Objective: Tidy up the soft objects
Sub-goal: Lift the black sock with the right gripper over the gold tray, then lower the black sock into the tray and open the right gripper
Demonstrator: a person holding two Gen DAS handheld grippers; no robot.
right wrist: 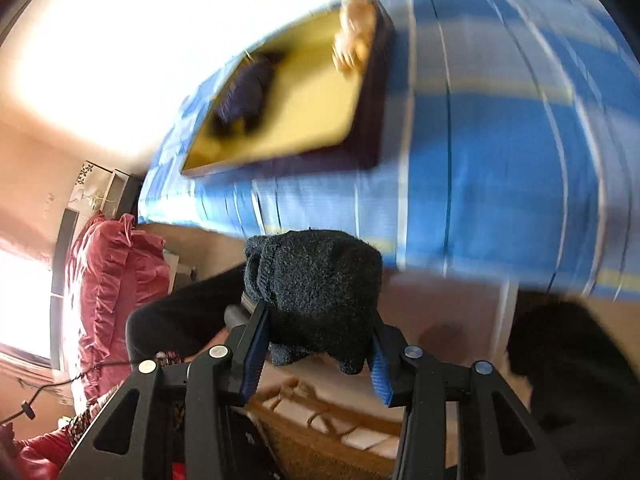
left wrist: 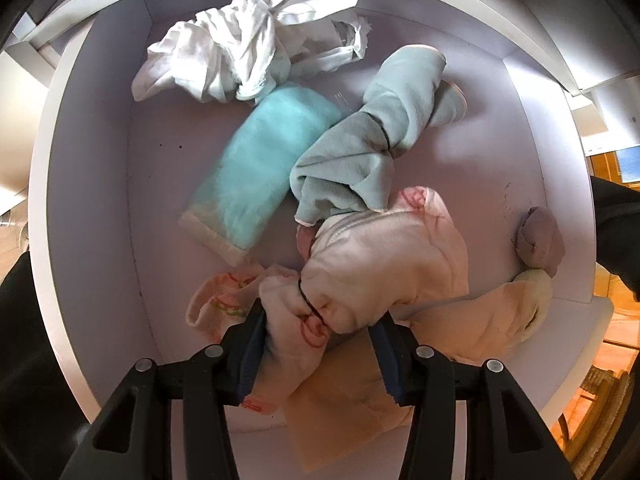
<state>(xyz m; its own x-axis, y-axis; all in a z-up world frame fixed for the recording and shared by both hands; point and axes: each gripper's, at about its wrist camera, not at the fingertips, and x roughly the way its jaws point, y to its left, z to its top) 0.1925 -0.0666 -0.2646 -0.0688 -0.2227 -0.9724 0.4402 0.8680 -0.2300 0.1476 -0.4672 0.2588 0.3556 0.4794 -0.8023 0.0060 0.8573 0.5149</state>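
Gripping a pink sock bundle (left wrist: 360, 276) in my left claw (left wrist: 320, 344), pointing almost straight down into a white drawer (left wrist: 96, 184). The bundle is cinched with a thin black elastic band (left wrist: 310, 306) and both blue pads are pressed into the fabric, so that one's clamped for sure. Other soft stuff is lying on the drawer floor: a fuzzy turquoise sock (left wrist: 256, 164) roughly in the middle, a pale grey-green sock bundle (left wrist: 372, 140) with its own black band just right of it and touching the pink one, and a crumpled white cloth (left wrist: 236, 56) with long straps up at the far end. Peach-coloured fabric (left wrist: 472, 320) sits under and to the right of the pink bundle, and a small mauve sock ball (left wrist: 540, 240) is over against the right wall. My right claw (right wrist: 316, 348) is closed on a fuzzy black sock bundle (right wrist: 320, 292), pads squeezing it from both sides, up in the air. Behind it the view is pretty blurred, but I can make out a bed with a blue plaid cover (right wrist: 480, 140) and a dark tray with a yellow inside (right wrist: 288, 108) on top of it, with a dark item and an orange-ish one in it. Off to the left there's a pink ruffled pillow (right wrist: 112, 280), and a wicker basket (right wrist: 320, 432) below the claw.
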